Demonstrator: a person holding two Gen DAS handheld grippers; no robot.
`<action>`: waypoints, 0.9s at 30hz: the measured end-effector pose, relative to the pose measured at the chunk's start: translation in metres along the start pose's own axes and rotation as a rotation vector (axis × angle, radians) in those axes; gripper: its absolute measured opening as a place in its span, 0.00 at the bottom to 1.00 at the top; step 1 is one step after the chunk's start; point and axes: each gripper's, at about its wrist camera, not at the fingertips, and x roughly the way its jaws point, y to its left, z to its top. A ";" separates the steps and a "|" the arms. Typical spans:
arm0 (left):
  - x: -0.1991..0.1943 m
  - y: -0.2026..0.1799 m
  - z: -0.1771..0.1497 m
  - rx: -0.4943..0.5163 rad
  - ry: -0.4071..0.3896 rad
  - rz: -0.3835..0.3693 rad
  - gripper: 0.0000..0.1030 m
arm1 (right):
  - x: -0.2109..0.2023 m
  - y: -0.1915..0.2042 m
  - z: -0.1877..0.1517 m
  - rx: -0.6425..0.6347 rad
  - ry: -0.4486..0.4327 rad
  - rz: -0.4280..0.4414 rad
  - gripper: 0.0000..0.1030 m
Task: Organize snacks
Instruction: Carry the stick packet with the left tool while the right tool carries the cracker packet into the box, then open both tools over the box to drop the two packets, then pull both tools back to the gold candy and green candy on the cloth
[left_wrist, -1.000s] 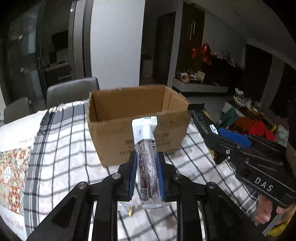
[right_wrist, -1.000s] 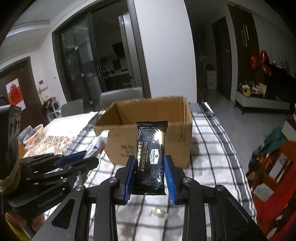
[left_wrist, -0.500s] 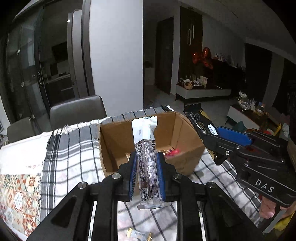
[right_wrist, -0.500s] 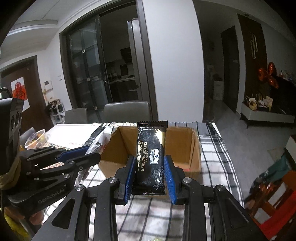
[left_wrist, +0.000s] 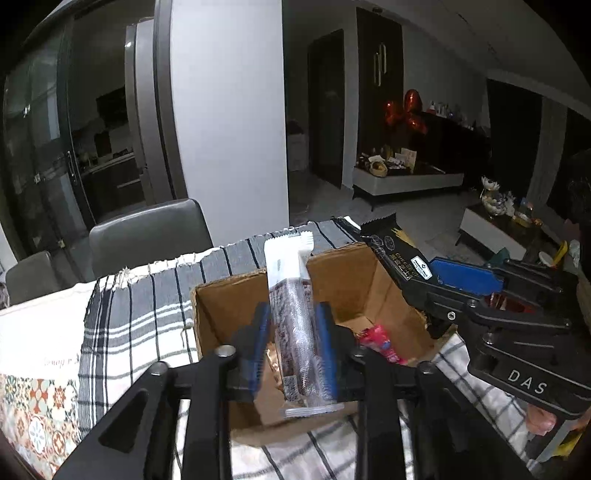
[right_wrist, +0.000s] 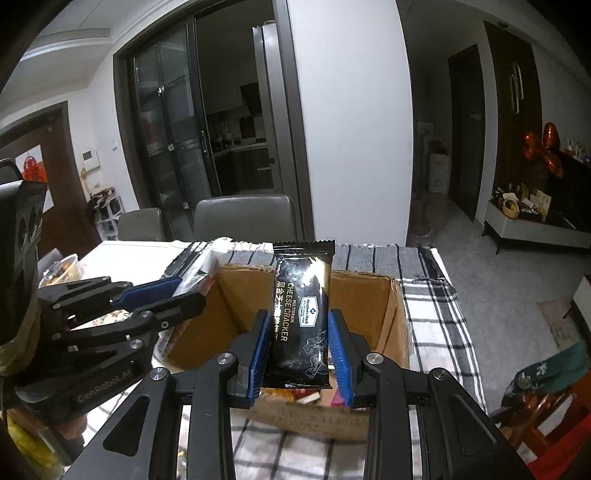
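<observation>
An open cardboard box (left_wrist: 221, 314) (right_wrist: 369, 291) stands on a checked tablecloth. My left gripper (left_wrist: 293, 332) is shut on a white-topped clear-wrapped snack bar (left_wrist: 293, 295), held upright over the box opening. My right gripper (right_wrist: 299, 339) is shut on a black cheese cracker pack (right_wrist: 301, 317), also upright over the box. A pink snack (left_wrist: 380, 345) and other wrappers lie inside the box. Each gripper shows in the other's view: the right one (left_wrist: 424, 280), the left one (right_wrist: 177, 295).
The checked tablecloth (left_wrist: 140, 314) (right_wrist: 436, 325) covers a table with a patterned mat (left_wrist: 33, 417) at left. Grey chairs (left_wrist: 147, 236) (right_wrist: 243, 218) stand behind the table. A bowl (right_wrist: 62, 269) sits far left.
Both grippers have risen and moved forward with their snacks, from in front of the box's near wall to above its opening. The box's inside now shows.
</observation>
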 end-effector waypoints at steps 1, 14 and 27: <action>0.002 0.000 0.000 0.003 -0.004 0.018 0.57 | 0.002 -0.002 0.001 0.003 0.001 -0.008 0.39; -0.044 -0.002 -0.026 -0.075 -0.021 0.056 0.61 | -0.037 0.007 -0.019 -0.004 -0.049 -0.057 0.50; -0.103 -0.016 -0.072 -0.081 -0.035 0.094 0.61 | -0.092 0.022 -0.060 0.017 -0.086 -0.088 0.50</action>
